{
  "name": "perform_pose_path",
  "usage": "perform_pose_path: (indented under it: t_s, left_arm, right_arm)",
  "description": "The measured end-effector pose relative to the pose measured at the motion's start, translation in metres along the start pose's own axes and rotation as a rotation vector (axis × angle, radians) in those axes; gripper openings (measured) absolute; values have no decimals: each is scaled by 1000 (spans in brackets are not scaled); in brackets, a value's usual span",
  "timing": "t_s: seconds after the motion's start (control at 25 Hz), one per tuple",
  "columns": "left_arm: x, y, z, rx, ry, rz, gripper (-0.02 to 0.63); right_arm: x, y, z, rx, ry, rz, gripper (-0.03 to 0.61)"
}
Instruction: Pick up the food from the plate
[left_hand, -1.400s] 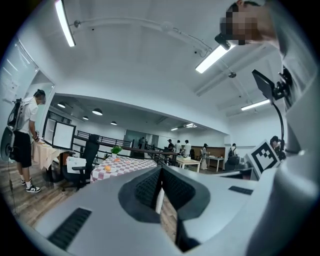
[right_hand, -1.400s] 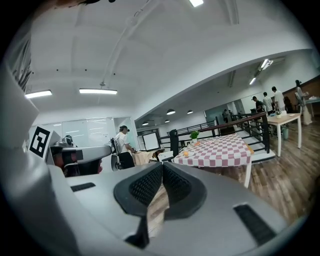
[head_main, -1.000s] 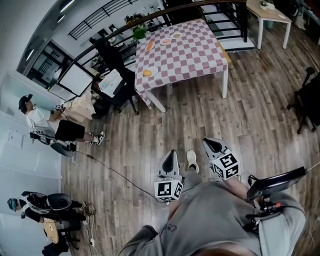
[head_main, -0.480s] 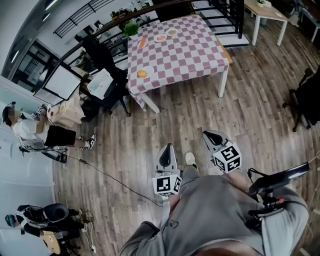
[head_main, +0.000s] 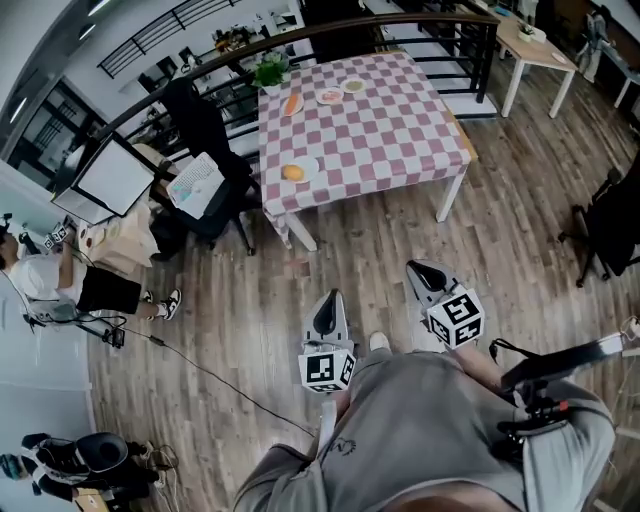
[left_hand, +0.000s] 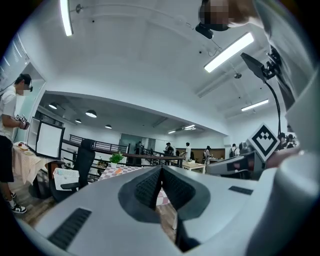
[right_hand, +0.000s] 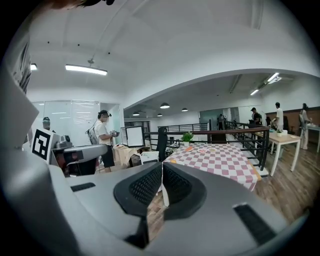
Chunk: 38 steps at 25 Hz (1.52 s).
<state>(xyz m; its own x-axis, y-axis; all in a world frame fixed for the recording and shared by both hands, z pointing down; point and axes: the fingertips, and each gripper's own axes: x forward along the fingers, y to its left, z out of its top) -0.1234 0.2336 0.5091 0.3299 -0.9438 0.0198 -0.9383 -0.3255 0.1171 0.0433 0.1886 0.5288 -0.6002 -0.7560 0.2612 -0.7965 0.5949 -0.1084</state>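
Note:
Far ahead stands a table with a pink-and-white checkered cloth (head_main: 375, 125). On its near left corner a white plate (head_main: 304, 168) carries an orange piece of food (head_main: 292, 172). At the far edge lie an orange food item (head_main: 291, 103) and two more small plates (head_main: 330, 96). My left gripper (head_main: 328, 305) and right gripper (head_main: 420, 272) hang side by side over the wooden floor, well short of the table, both shut and empty. The left gripper view shows the left gripper (left_hand: 161, 175) with pads together; in the right gripper view the right gripper (right_hand: 162, 172) is likewise shut, table (right_hand: 220, 155) beyond.
A black office chair (head_main: 205, 130) and a whiteboard (head_main: 110, 175) stand left of the table, a potted plant (head_main: 270, 72) behind it. A dark railing (head_main: 470, 40), a white side table (head_main: 530, 45) and another black chair (head_main: 610, 215) are on the right. A cable (head_main: 200, 365) crosses the floor.
The person has walked forward, so the table sits a little nearer and more central. The standing person at the left has slid toward the picture's edge. Both grippers stay shut.

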Motion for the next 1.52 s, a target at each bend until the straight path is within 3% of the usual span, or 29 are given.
perform_pose_path:
  t_s: [0.32, 0.6, 0.92, 1.32, 1.52]
  left_arm:
    - [58, 52, -9, 24, 21, -119, 11]
    - [94, 67, -17, 24, 33, -185, 11]
    - [132, 76, -10, -96, -28, -112, 11]
    - [210, 147, 2, -13, -16, 34, 11]
    - [272, 168, 9, 1, 0, 56, 11]
  right_arm:
    - [51, 0, 0, 16, 26, -70, 17]
    - [66, -21, -5, 25, 63, -145, 17]
    - [119, -33, 35, -6, -42, -120, 17]
    - [240, -73, 72, -5, -90, 24, 17]
    - [295, -116, 92, 15, -82, 63, 17]
